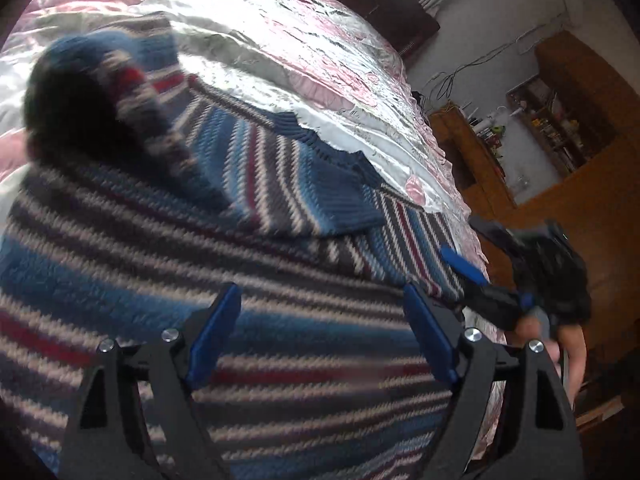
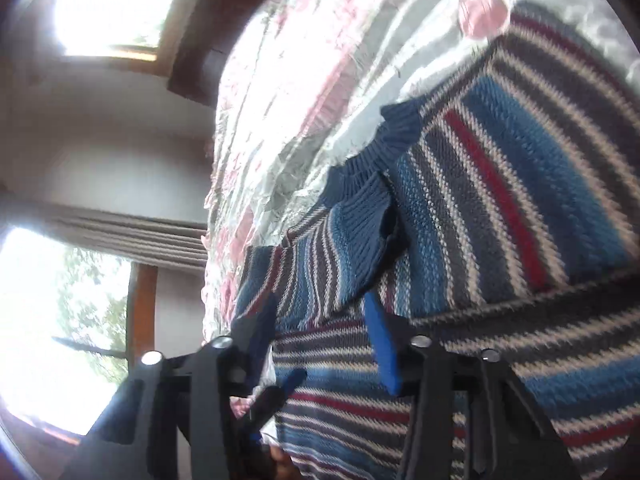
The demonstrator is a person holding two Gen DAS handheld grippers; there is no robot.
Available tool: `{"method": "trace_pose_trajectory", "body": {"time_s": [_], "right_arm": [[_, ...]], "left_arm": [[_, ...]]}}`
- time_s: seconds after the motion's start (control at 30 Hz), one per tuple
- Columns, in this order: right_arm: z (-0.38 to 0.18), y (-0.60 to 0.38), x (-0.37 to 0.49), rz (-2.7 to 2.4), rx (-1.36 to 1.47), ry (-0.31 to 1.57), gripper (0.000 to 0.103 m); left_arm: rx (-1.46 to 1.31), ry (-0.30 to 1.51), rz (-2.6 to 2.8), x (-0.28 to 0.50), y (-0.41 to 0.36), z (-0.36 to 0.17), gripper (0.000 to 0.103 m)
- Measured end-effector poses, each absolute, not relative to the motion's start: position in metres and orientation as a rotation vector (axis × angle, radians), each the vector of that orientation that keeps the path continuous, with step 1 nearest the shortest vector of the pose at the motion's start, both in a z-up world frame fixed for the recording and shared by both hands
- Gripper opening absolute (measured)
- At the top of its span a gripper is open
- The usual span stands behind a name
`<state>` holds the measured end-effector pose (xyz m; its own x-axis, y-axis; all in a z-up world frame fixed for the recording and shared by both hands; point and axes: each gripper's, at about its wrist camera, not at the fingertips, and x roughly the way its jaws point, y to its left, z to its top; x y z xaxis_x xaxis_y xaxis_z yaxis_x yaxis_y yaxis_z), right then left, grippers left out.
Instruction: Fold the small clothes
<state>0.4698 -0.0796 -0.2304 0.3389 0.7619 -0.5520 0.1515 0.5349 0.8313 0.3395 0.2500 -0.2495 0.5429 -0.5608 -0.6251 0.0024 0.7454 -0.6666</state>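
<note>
My left gripper (image 1: 320, 328) stood released at the bottom of the left view, its blue pads (image 1: 212, 340) wide apart just above the striped sweater (image 1: 200, 248), gripping nothing. The sweater filled the lower and middle frame, spread on the satin bedspread (image 1: 280, 40), with a sleeve (image 1: 288, 168) folded across its body toward centre right. At the right edge of that view my right gripper (image 1: 464, 266) reached the sweater's edge. In the right view it (image 2: 320, 332) was also open, pads apart over the knit, the ribbed cuff (image 2: 360, 200) just beyond them at centre. Farther off, upper left, bright windows (image 2: 108, 4) showed.
</note>
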Motion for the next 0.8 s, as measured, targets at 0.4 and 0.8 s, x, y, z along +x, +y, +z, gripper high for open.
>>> {"method": "trace_pose_trajectory", "body": {"time_s": [0.4, 0.8], "right_arm": [[-0.286, -0.036, 0.528, 0.311, 0.921, 1.316, 0.021], [-0.170, -0.064, 0.546, 0.348, 0.636, 1.153, 0.008]], "left_arm": [[-0.679, 0.964, -0.357, 0.250, 0.294, -0.271, 0.085], [-0.744, 0.940, -0.424, 0.268, 0.309, -0.249, 0.086]]}}
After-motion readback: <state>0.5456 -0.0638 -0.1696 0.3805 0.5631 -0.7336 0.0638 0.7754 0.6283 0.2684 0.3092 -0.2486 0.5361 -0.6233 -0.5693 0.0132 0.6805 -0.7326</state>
